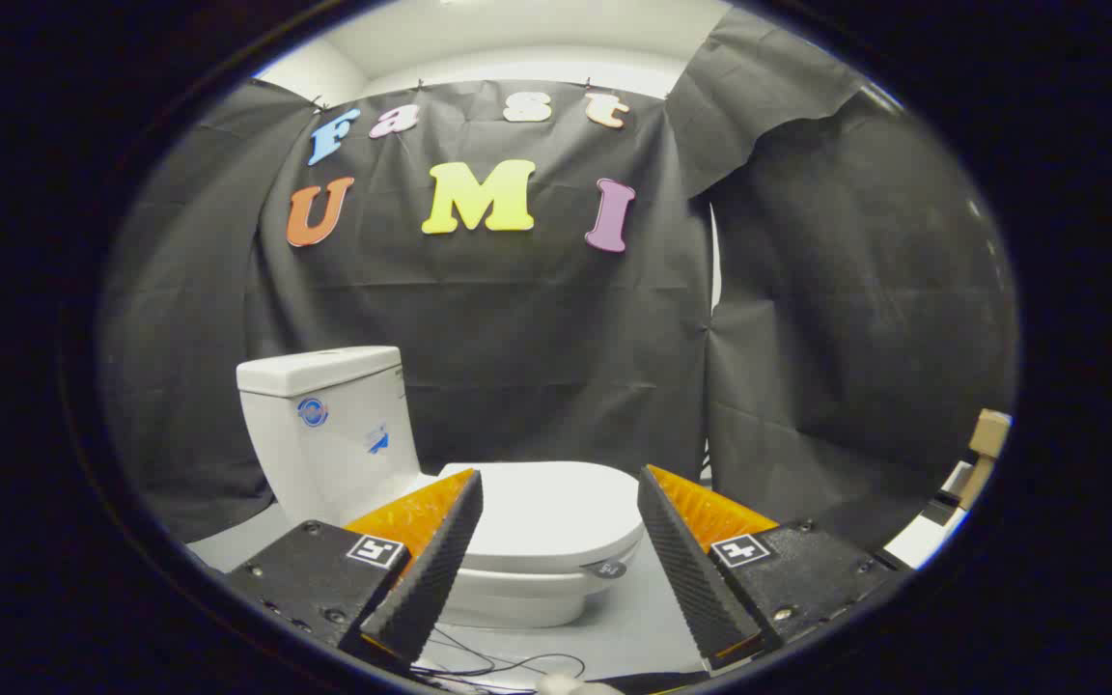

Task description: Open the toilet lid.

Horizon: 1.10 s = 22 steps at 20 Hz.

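Approach step, I judge: my gripper (561,483) has its fingers spread wide, empty, with the closed white plastic toilet lid (546,512) beyond them; next I must reach its front edge.

Toilet (479,502) and cables (508,664) on floor (633,627)

Toilet lid (542,507): smooth, glossy, hard plastic look, soft sheen. Cistern (329,434): glazed ceramic look, glossy, stickers on its side. Booth wall (807,338): matt black cloth, creased and wrinkled. Floor (633,618): smooth, dull grey. Gripper (561,512) spread wide, holding nothing; fingers (435,569) carry ridged, rough-textured pads, matt housings behind.
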{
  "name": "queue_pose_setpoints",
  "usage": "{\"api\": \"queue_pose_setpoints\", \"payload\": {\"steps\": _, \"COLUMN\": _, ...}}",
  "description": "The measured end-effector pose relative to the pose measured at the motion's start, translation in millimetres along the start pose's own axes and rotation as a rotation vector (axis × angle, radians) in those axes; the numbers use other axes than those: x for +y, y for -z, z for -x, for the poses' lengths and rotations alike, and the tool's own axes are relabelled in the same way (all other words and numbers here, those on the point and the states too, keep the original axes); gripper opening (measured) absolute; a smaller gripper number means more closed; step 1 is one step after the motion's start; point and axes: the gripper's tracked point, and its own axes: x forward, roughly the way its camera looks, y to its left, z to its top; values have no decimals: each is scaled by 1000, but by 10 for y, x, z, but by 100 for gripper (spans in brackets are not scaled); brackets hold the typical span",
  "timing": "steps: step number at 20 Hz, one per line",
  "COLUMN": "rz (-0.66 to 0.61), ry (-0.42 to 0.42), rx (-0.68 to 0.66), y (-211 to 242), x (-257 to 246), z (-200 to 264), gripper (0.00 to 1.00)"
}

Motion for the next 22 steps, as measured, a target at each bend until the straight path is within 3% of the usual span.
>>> {"api": "queue_pose_setpoints", "payload": {"steps": 22, "rz": -41, "ry": -47, "rx": -16, "y": -226, "x": 95, "z": -95, "gripper": 100}}
